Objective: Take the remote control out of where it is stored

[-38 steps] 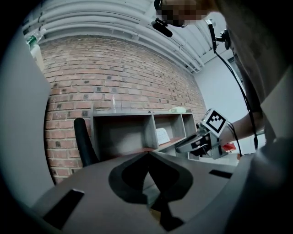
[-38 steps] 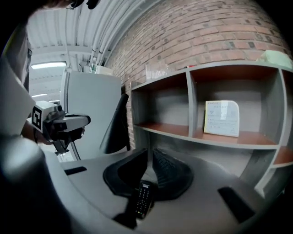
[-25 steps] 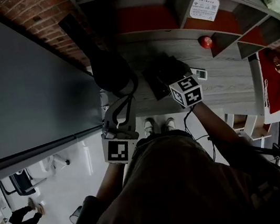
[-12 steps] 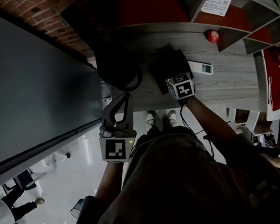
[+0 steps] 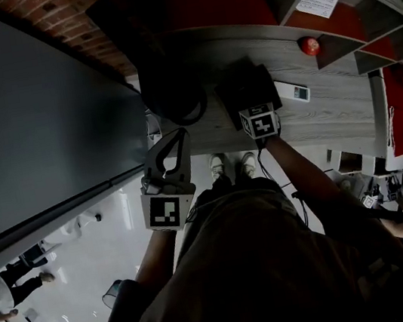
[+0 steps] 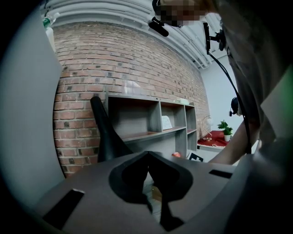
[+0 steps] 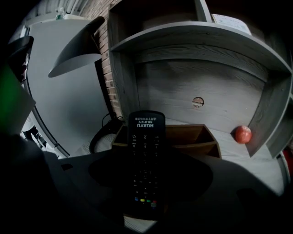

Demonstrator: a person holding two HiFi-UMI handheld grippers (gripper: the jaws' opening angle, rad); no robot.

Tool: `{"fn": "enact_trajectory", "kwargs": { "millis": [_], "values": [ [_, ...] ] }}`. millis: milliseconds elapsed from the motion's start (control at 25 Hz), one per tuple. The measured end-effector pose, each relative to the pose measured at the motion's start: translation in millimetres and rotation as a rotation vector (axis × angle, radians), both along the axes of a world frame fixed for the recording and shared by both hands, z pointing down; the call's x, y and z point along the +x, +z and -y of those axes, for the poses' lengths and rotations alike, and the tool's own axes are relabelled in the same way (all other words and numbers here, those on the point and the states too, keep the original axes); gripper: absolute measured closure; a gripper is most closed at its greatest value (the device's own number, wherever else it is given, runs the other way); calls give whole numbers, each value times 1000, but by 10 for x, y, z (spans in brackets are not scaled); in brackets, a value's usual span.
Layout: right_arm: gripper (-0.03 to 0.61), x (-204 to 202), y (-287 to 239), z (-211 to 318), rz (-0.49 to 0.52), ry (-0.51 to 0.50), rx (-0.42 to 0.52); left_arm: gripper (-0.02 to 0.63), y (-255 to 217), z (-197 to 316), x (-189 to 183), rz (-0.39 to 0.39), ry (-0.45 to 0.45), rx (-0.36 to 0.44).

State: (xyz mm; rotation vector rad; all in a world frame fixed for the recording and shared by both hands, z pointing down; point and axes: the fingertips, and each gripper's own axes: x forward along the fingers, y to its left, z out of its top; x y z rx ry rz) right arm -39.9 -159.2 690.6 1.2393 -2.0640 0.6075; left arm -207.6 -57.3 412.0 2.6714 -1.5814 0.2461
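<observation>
In the right gripper view a black remote control stands upright between the jaws, its buttons facing the camera. My right gripper is shut on its lower half. Just behind it is a wooden desk organizer with open compartments. In the head view the right gripper sits at the near side of that dark organizer, and the remote is hidden beneath it. My left gripper hangs off the desk's front edge, jaws together and empty. Its fingertips meet in the left gripper view.
A black desk lamp stands left of the organizer. A small white remote and a red ball lie to its right. Grey shelving with a card and markers rises behind. A large dark panel fills the left.
The view has shifted a little toward the shelves. The left gripper has edged closer to the desk front. The right gripper stays at the organizer.
</observation>
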Motion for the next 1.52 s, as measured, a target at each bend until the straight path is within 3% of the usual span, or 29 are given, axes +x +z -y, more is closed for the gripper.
{"fn": "enact_trajectory", "kwargs": {
  "millis": [240,600,1000,1280,1520],
  "values": [
    [318,62,48,-16,-53,23,19,603,24,-39,10,6,-3,-6],
    [322,12,-32,-35,-17,4,1,603,13,-122,24,13,-13,-4],
    [324,58,30,-123,-53,-8,-9,603,14,-181,38,18,-30,-5],
    [327,-30,-151,-130,-31,-8,21,603,30,-195,68,20,-34,-13],
    [328,-69,-326,-57,-12,-53,100,603,51,-181,131,23,-21,-7]
  ]
}}
